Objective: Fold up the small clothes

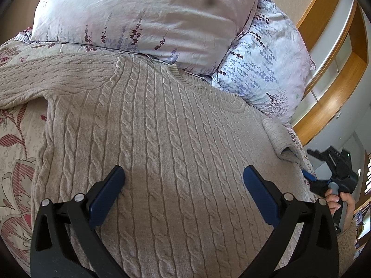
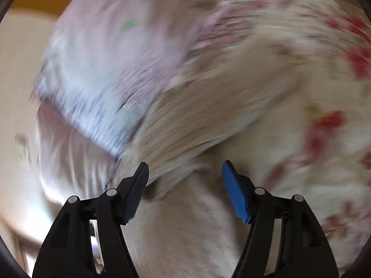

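Note:
A beige cable-knit sweater [image 1: 162,127] lies spread flat on the bed, collar toward the pillows, one sleeve stretched out to the left. My left gripper [image 1: 183,176] is open and empty just above the sweater's body. The right gripper [image 1: 324,176] shows at the sweater's right edge, held in a hand. The right wrist view is motion-blurred: my right gripper [image 2: 185,171] is open and empty, with a beige part of the sweater [image 2: 197,120] ahead of its fingers.
Two floral pillows [image 1: 143,14] lie beyond the collar. A floral bedspread [image 1: 16,139] lies under the sweater. A wooden headboard and shelving [image 1: 334,46] stand at the right.

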The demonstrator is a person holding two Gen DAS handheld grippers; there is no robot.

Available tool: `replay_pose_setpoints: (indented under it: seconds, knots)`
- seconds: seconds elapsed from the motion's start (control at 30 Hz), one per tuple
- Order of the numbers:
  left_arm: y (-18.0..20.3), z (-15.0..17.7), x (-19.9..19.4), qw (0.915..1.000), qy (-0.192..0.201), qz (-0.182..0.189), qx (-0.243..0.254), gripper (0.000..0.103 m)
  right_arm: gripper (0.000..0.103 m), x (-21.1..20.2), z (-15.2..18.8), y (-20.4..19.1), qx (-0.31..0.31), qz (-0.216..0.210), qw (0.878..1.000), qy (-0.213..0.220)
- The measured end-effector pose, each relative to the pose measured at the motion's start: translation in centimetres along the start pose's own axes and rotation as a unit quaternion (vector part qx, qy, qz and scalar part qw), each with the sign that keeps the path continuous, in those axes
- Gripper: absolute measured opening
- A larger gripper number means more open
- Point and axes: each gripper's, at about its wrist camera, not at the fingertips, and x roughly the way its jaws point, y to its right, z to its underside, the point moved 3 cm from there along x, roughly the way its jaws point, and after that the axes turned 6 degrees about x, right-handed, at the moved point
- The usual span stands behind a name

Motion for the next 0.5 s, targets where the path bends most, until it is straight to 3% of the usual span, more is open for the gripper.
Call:
replay_pose_setpoints:
  seconds: [0.1,0.2,0.3,0.37,0.43,0.5]
  knots:
    - [0.0,0.0,0.0,1.0,0.0,0.001,-0.001,0.101,0.062,0.2,-1.4,1.4,0.042,-0.014,0.999,0.01]
    - [0.0,0.0,0.0,1.0,0.0,0.001,-0.001,0.101,0.059,0.3,-2.1,1.4,0.041,-0.003,0.999,0.034]
    - [0.0,0.0,-0.1,1.0,0.001,0.001,-0.002,0.101,0.044,0.6,-3.1,1.4,0.03,0.023,0.997,0.067]
    - [0.0,0.0,-0.1,1.0,0.001,0.001,-0.001,0.101,0.027,0.4,-3.7,2.2,0.032,0.035,0.996,0.079]
    - [0.1,0.1,-0.1,1.0,0.001,0.0,-0.001,0.101,0.016,0.7,-4.1,2.4,0.02,0.055,0.994,0.089]
    - [0.1,0.1,-0.1,1.0,0.001,0.001,-0.002,0.101,0.012,0.6,-4.2,1.9,-0.003,0.073,0.993,0.097]
